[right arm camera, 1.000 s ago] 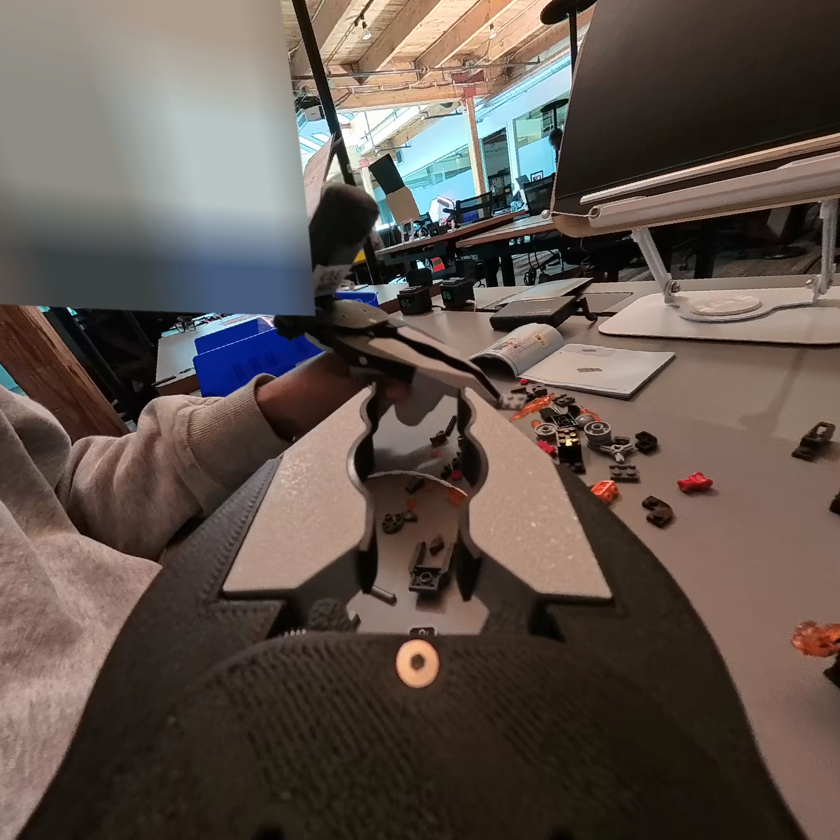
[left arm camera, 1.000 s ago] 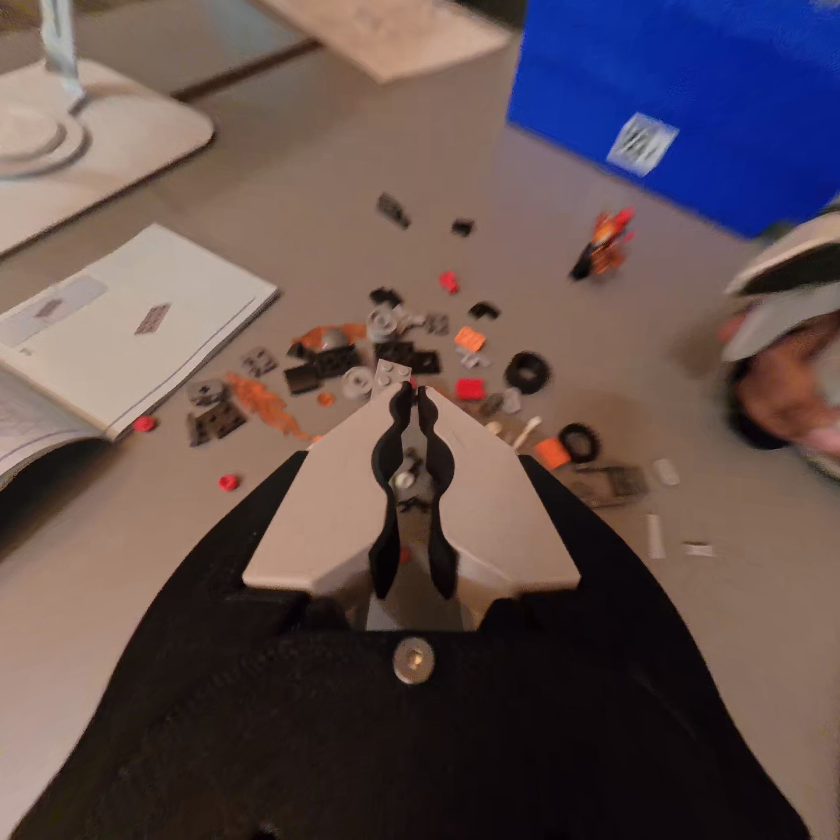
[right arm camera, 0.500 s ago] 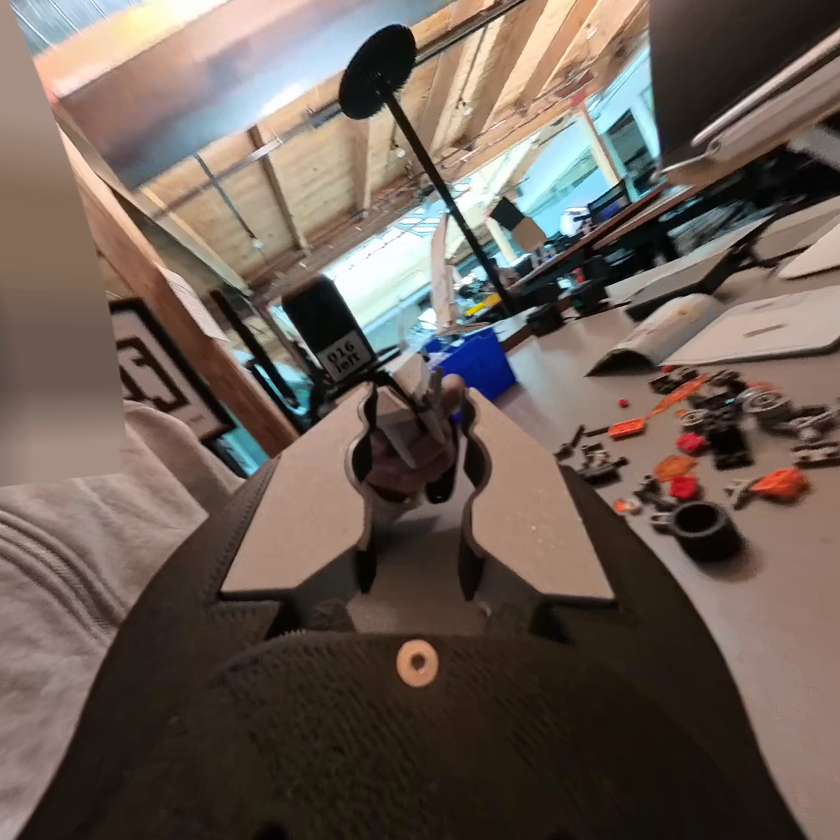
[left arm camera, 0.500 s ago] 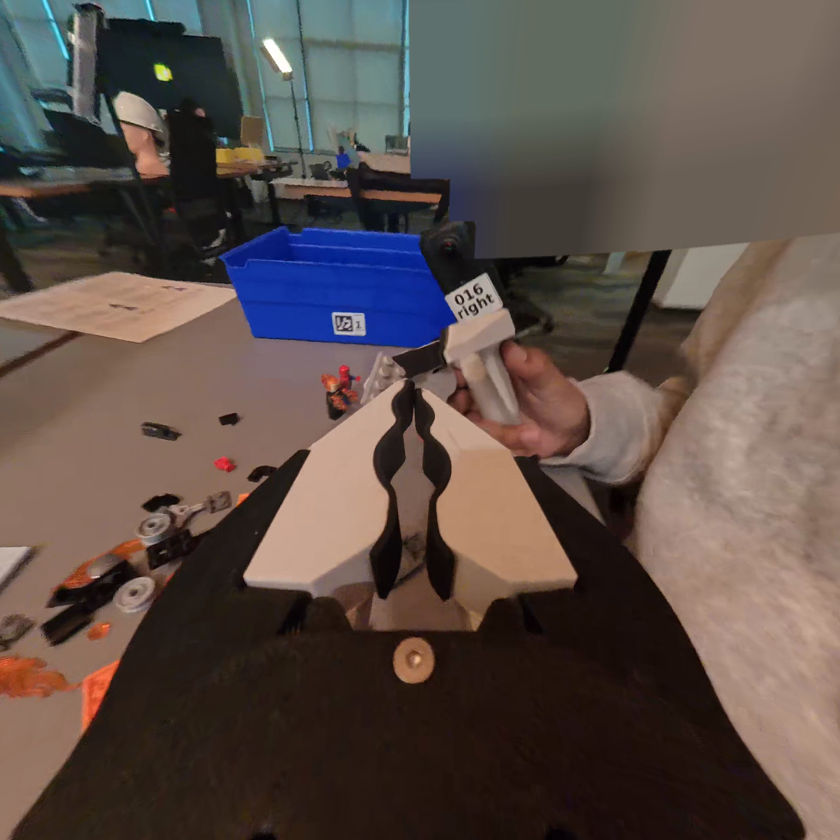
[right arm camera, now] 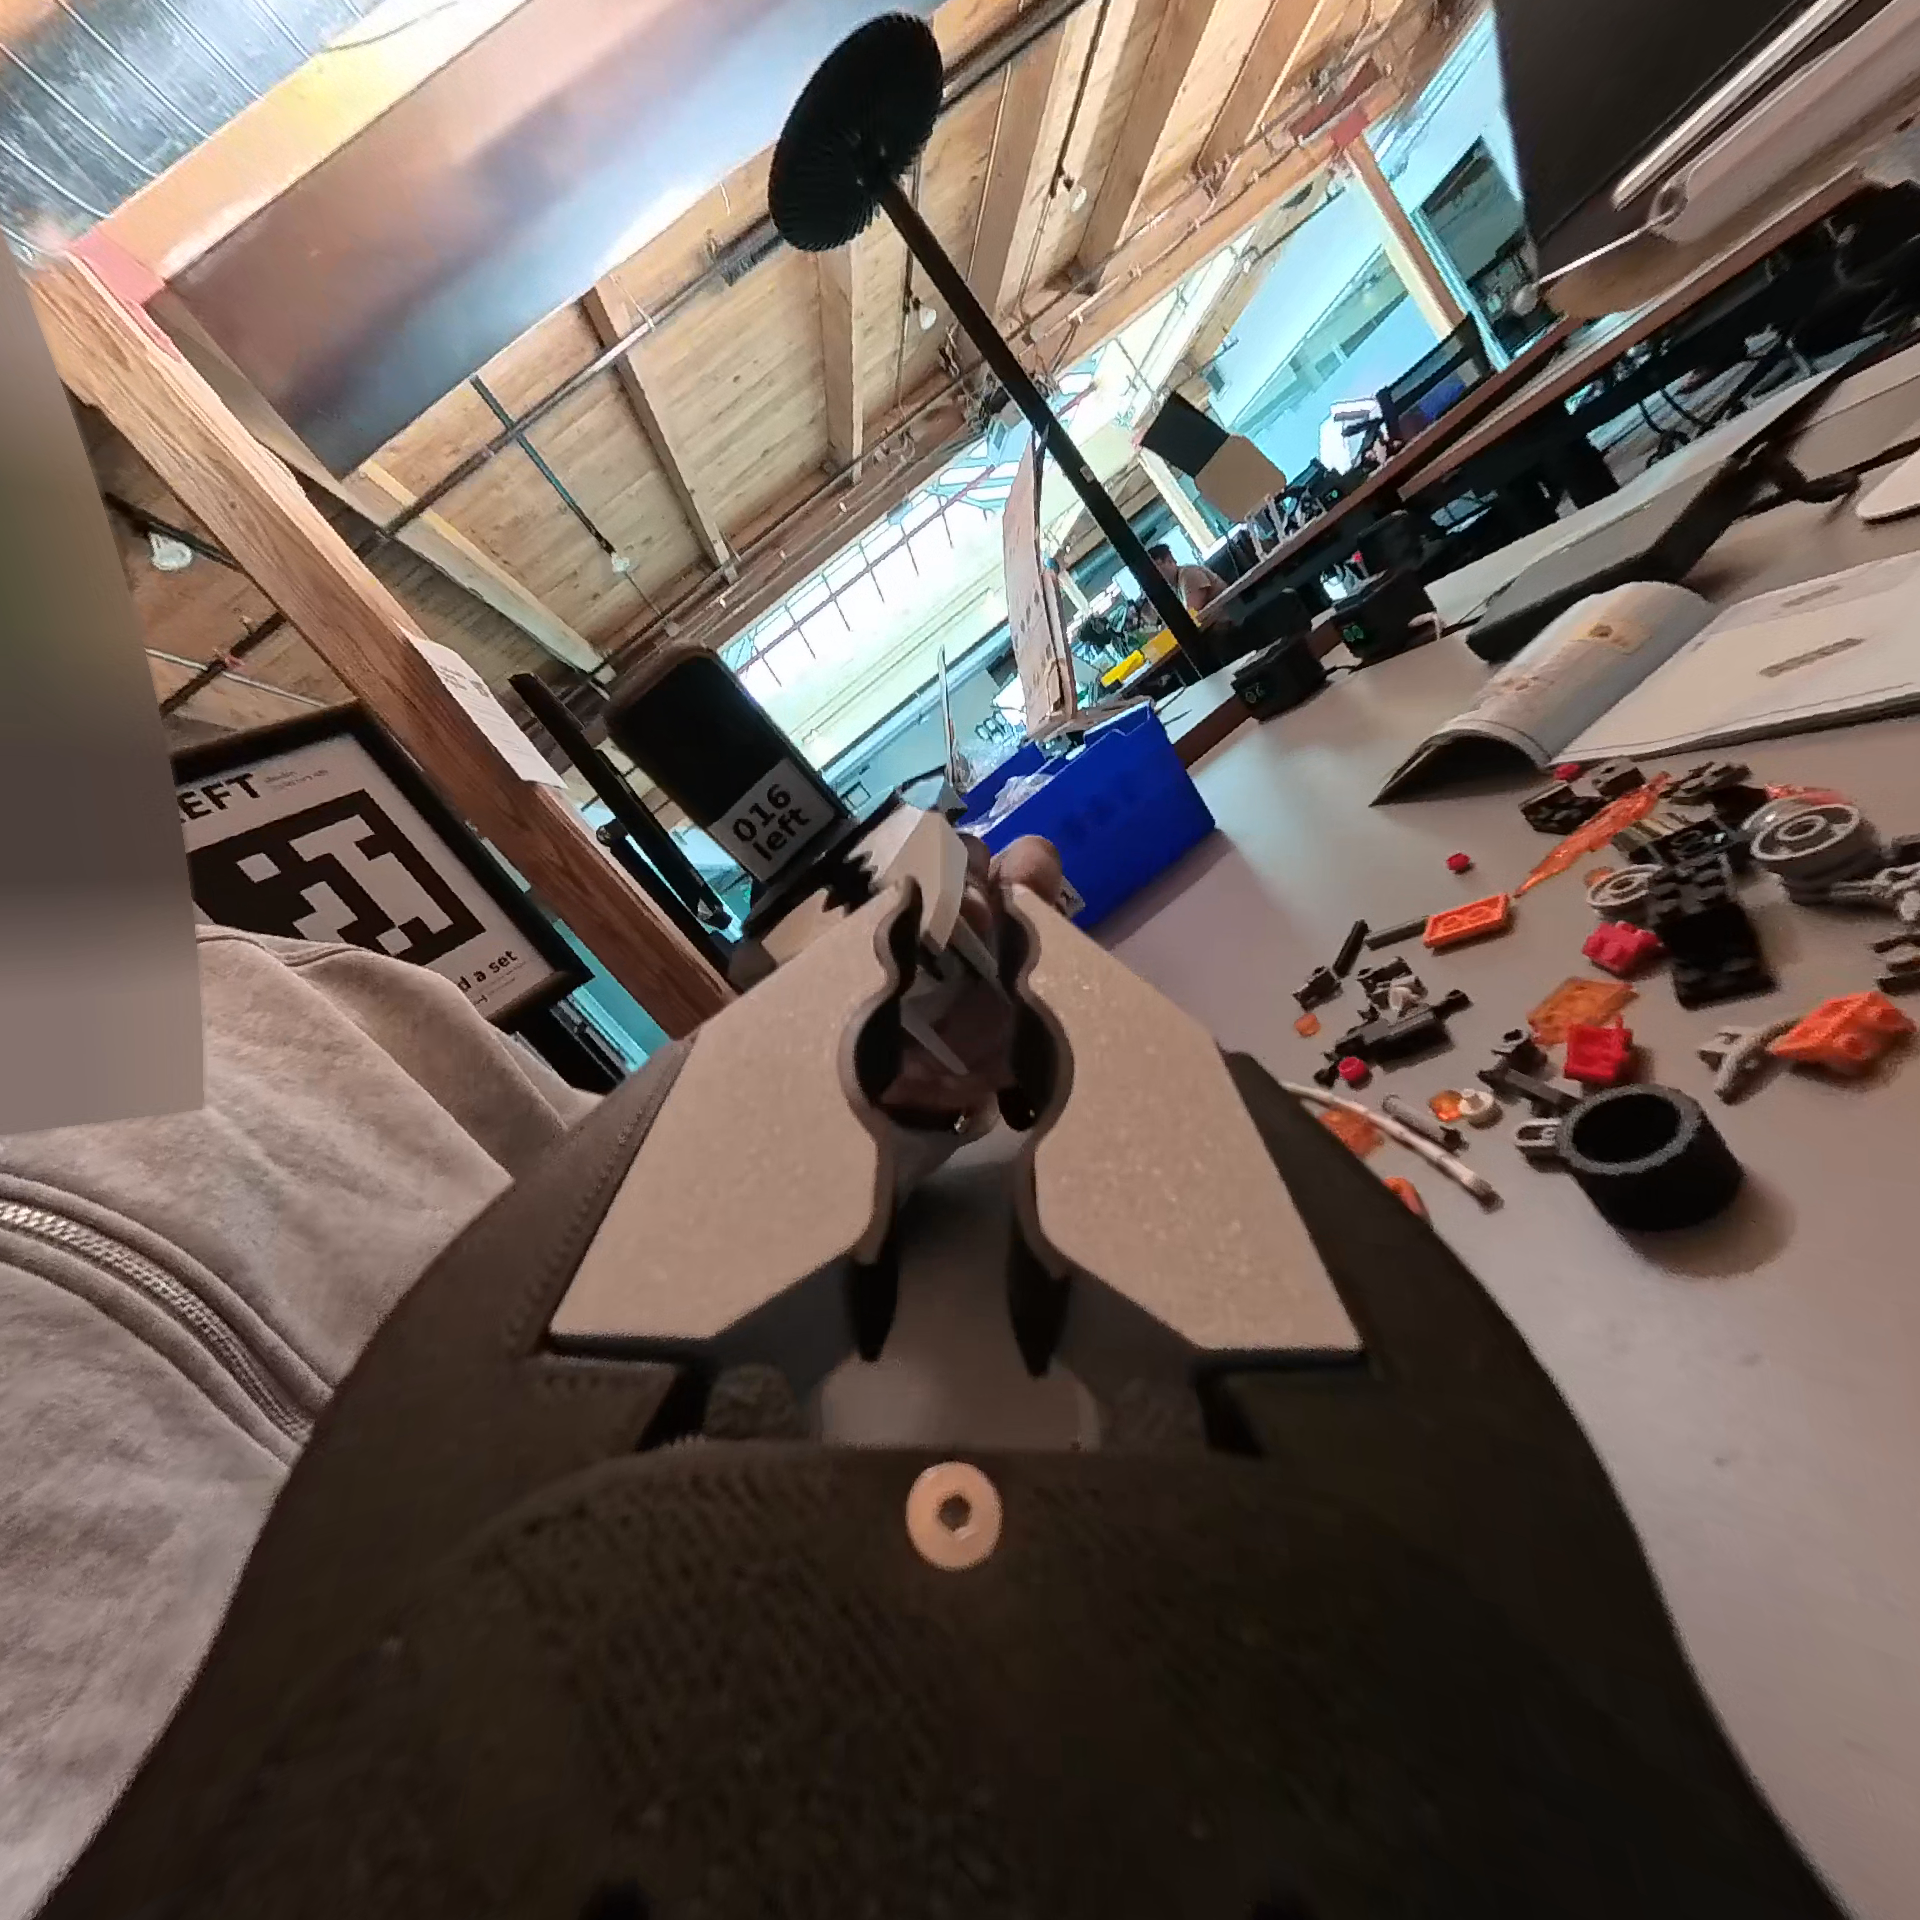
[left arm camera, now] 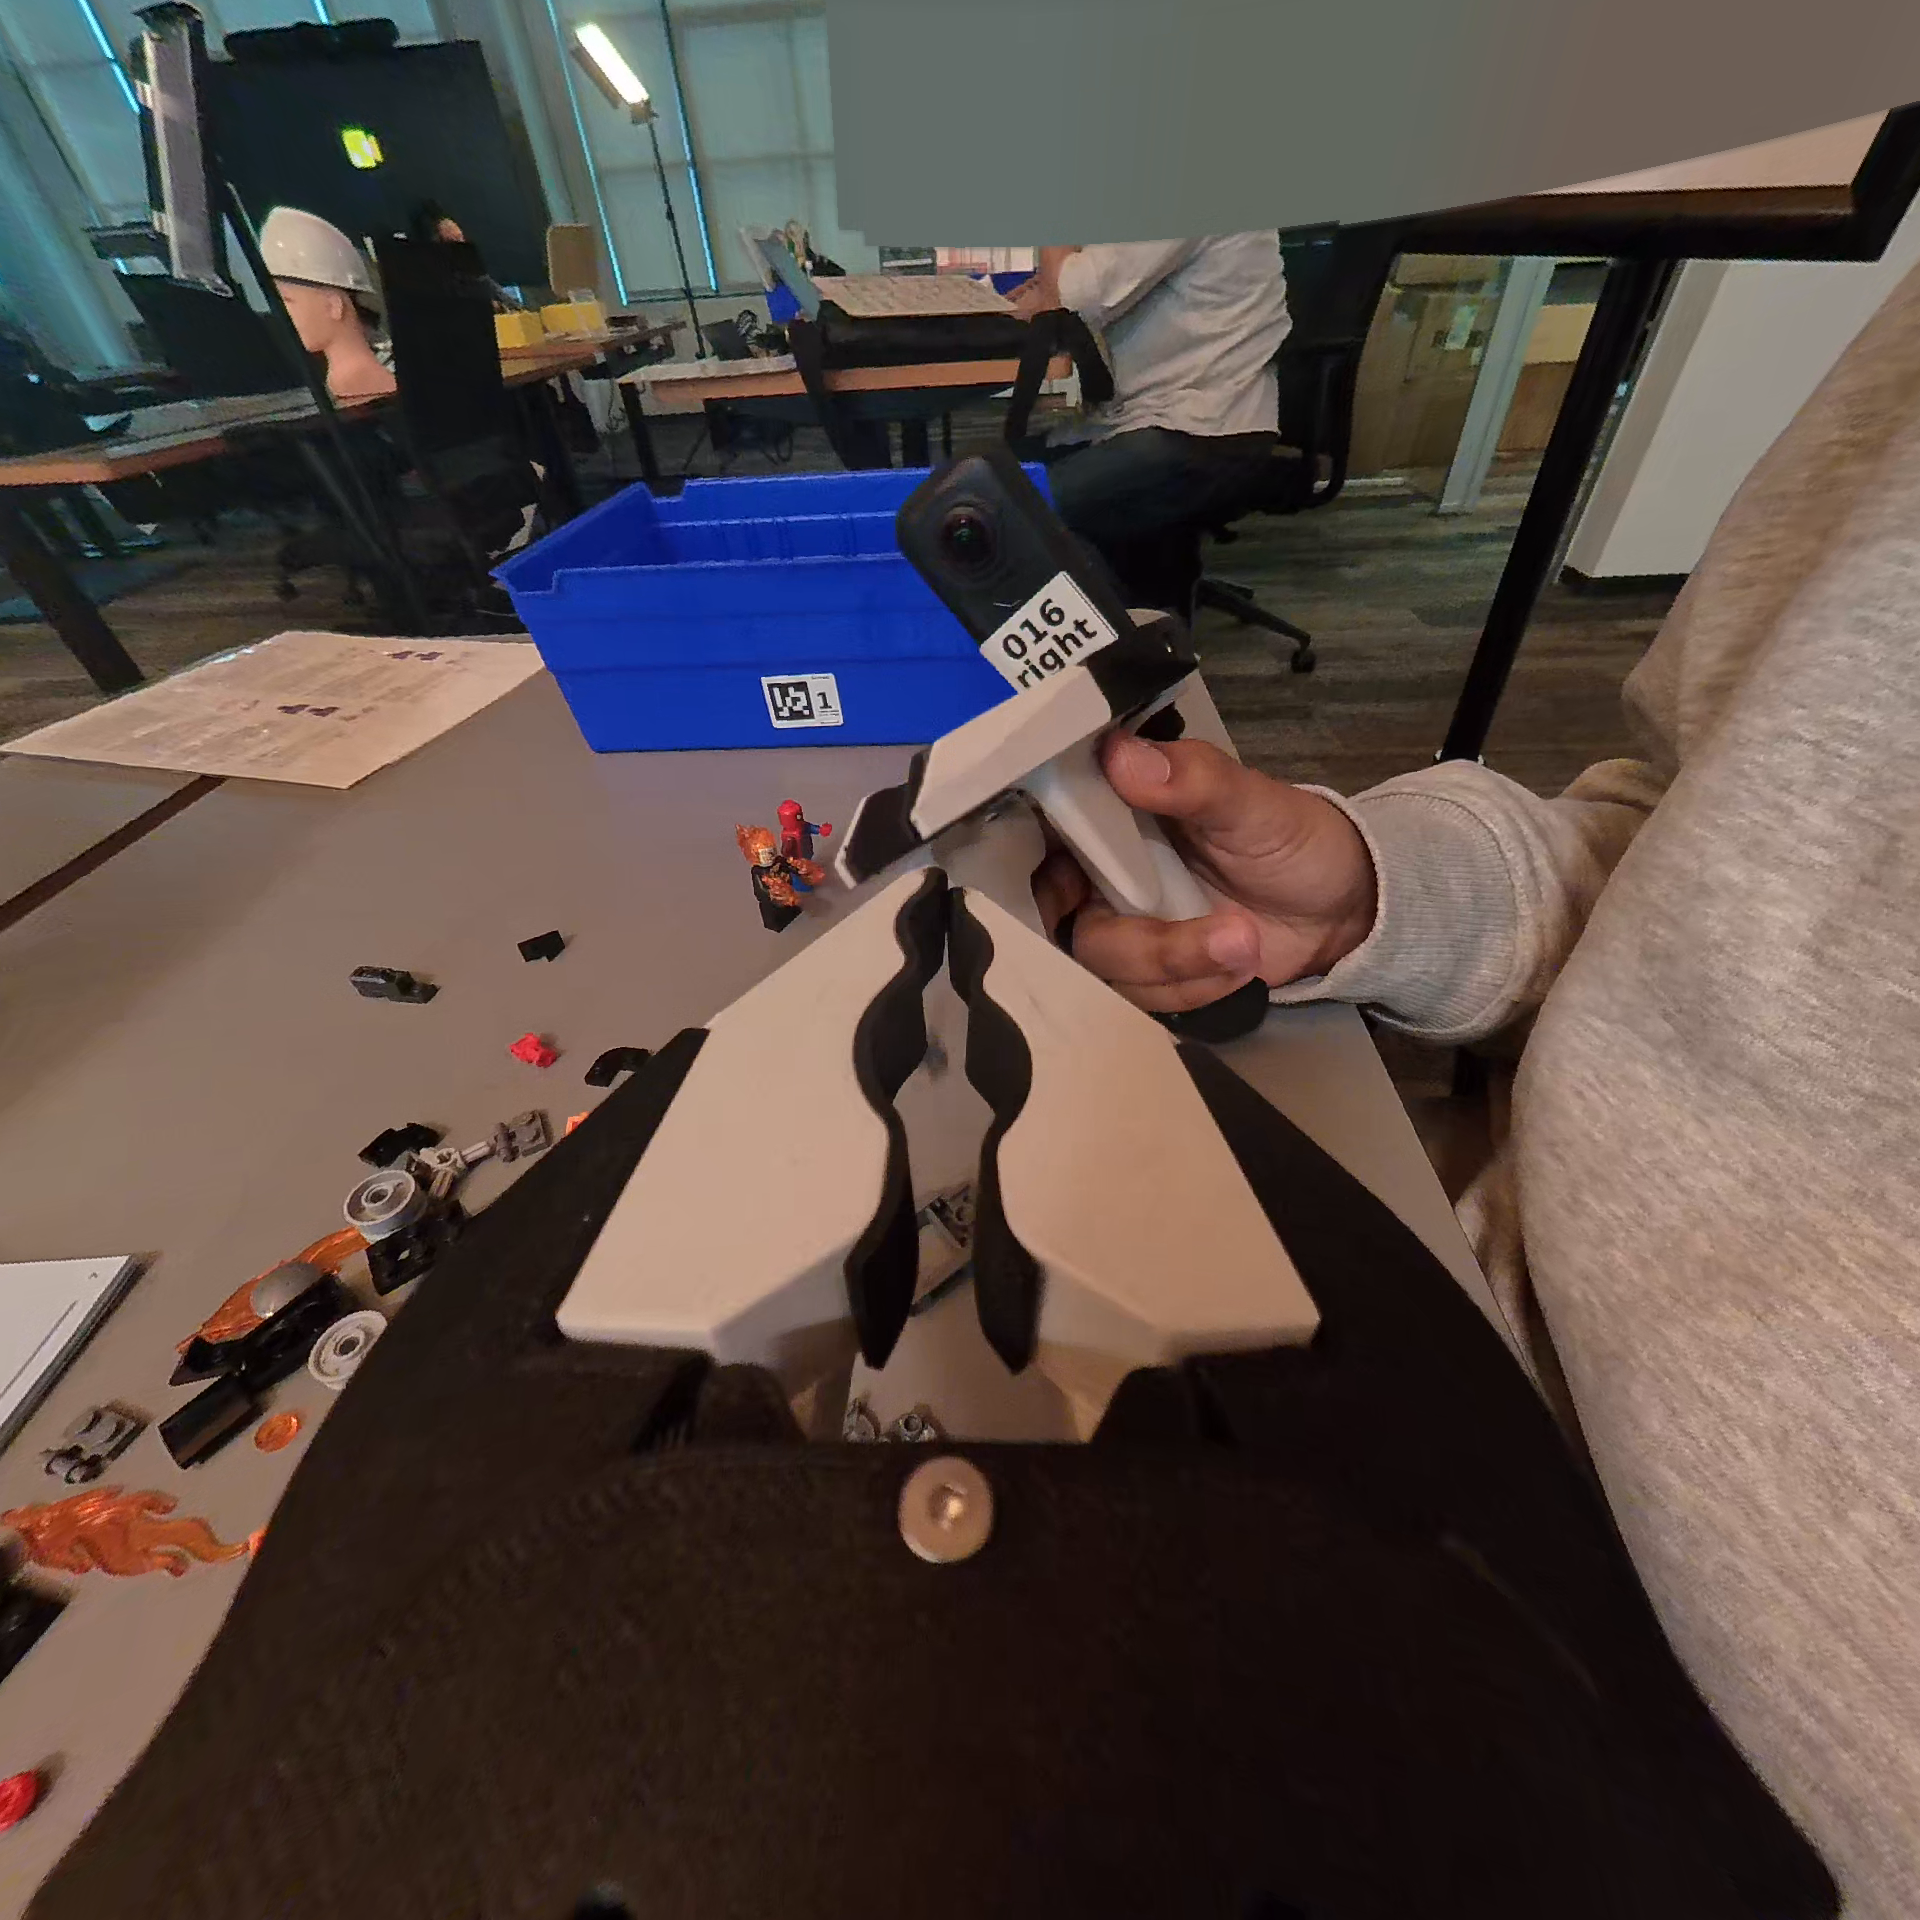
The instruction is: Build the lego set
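Note:
My left gripper [left arm camera: 943,896] is shut, raised above the grey table [left arm camera: 260,987], its tip touching the front of my right gripper [left arm camera: 883,842]. In the right wrist view my right gripper [right arm camera: 963,902] has its jaws narrowed to a small gap around a light grey plate [right arm camera: 940,940] at the left gripper's [right arm camera: 935,862] tip. The plate is mostly hidden in the left wrist view. Loose black, grey, red and orange Lego pieces [right arm camera: 1704,935] lie on the table, with a black tyre [right arm camera: 1652,1153]. Two minifigures [left arm camera: 779,862] stand behind the grippers.
A blue bin [left arm camera: 727,623] stands at the table's far edge. An open instruction booklet [right arm camera: 1662,675] lies beyond the pieces. A printed sheet [left arm camera: 291,707] lies far left. The person's grey sleeves and body are close on the near side. Other desks and a seated person lie beyond. Both grippers' tips are close together, under 4 cm apart.
Both grippers have lifted off the table and turned to face each other. The left brought the grey plate up. The right gripper's jaws have narrowed from wide open around the left's tip.

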### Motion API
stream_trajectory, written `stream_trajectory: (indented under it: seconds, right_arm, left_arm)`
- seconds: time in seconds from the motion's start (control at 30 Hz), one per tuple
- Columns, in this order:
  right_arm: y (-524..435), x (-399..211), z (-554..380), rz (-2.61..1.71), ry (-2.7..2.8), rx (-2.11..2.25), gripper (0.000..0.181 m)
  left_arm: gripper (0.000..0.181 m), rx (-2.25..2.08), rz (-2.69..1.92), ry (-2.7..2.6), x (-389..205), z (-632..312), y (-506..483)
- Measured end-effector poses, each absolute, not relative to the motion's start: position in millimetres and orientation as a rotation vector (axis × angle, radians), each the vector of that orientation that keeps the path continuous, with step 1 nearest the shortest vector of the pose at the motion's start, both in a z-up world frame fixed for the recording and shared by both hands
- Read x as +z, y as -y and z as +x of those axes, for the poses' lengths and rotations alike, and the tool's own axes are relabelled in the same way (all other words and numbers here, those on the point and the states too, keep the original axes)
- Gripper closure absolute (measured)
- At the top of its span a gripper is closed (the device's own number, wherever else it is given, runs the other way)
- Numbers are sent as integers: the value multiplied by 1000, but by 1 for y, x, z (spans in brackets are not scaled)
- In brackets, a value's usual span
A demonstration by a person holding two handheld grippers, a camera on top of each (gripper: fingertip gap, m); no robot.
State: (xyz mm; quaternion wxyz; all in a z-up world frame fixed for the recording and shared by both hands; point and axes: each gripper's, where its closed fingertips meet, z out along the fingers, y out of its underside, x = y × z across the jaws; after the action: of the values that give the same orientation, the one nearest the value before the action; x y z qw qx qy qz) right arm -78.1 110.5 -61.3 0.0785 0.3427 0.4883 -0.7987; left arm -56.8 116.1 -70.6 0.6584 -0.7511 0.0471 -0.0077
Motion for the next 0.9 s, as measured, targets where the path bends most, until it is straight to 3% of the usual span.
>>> stream_trajectory:
  seconds: [0.07, 0.43, 0.77, 0.9]
  right_arm:
    - [-106, -64, -76, 1022, -1510, -2375, 181]
    - [-131, -56, -85, 1118, -1444, -2515, 174]
    - [-137, -60, -89, 1196, -1530, -2550, 170]
    - [-138, -60, -90, 1202, -1511, -2550, 169]
  left_arm:
    - [181, -15, -1704, -114, -72, -56, -116]
    - [181, -5, -1725, -22, -78, -73, -112]
    - [181, 35, -2171, 105, -160, -83, -112]
    - [157, -52, -2271, 147, -177, -73, -113]
